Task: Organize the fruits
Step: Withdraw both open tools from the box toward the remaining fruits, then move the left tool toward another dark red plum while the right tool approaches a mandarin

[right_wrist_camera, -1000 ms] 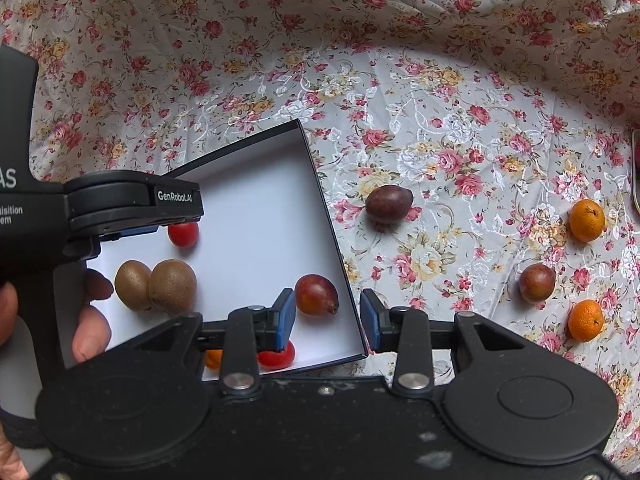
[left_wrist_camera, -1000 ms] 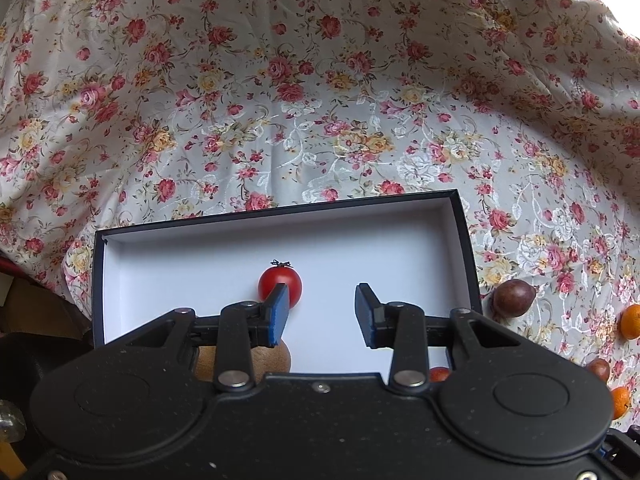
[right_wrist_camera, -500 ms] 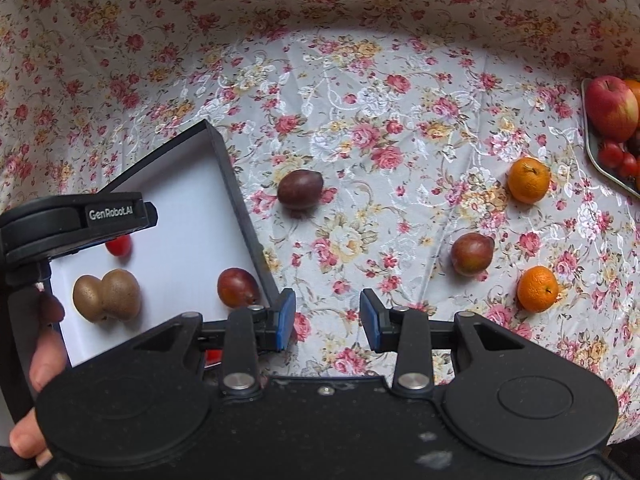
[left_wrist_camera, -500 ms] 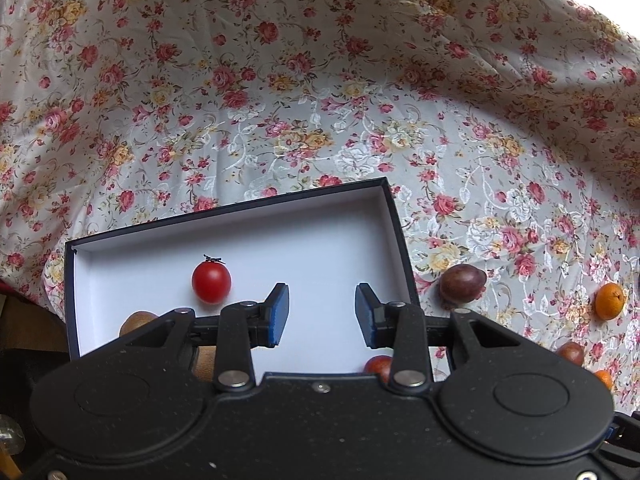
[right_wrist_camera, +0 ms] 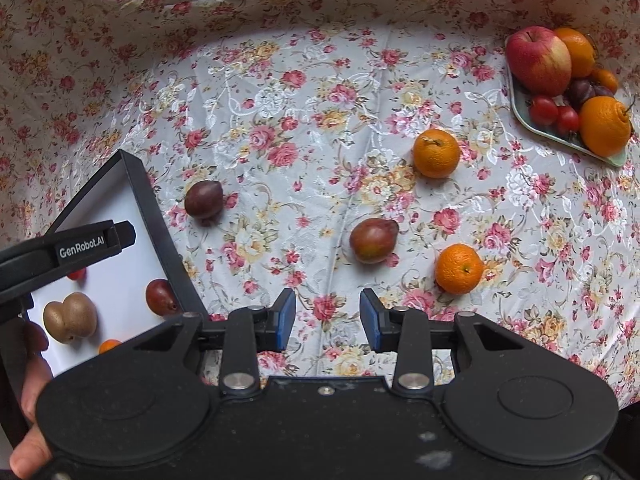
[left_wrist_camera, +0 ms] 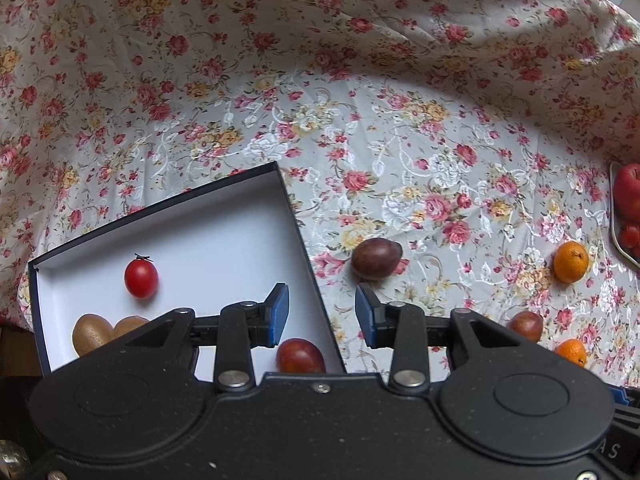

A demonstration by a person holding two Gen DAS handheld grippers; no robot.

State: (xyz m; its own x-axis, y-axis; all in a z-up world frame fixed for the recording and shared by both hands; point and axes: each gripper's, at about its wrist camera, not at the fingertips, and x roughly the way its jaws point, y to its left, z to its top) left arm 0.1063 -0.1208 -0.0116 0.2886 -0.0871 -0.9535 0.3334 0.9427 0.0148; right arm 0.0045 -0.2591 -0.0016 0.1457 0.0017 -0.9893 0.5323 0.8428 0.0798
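Observation:
A black box with a white inside [left_wrist_camera: 224, 220] [right_wrist_camera: 132, 184] holds a cherry tomato [left_wrist_camera: 140, 278], two kiwis [left_wrist_camera: 90, 333] [right_wrist_camera: 70, 317] and a dark red plum [left_wrist_camera: 300, 356] [right_wrist_camera: 161, 297]. On the floral cloth lie two dark plums [right_wrist_camera: 203, 199] [right_wrist_camera: 373, 240] and two oranges [right_wrist_camera: 436, 153] [right_wrist_camera: 459, 269]. My left gripper [left_wrist_camera: 321, 316] is open and empty over the box's right wall. My right gripper [right_wrist_camera: 327, 320] is open and empty above the cloth, right of the box.
A plate [right_wrist_camera: 560, 136] at the far right holds an apple [right_wrist_camera: 538, 60], oranges, plums and cherry tomatoes. The left gripper's body [right_wrist_camera: 68, 248] and a hand show at the left of the right wrist view. The cloth rises at the back.
Both grippers have swung to the right, away from over the box. The loose fruit and the plate have come into view. Both stayed open.

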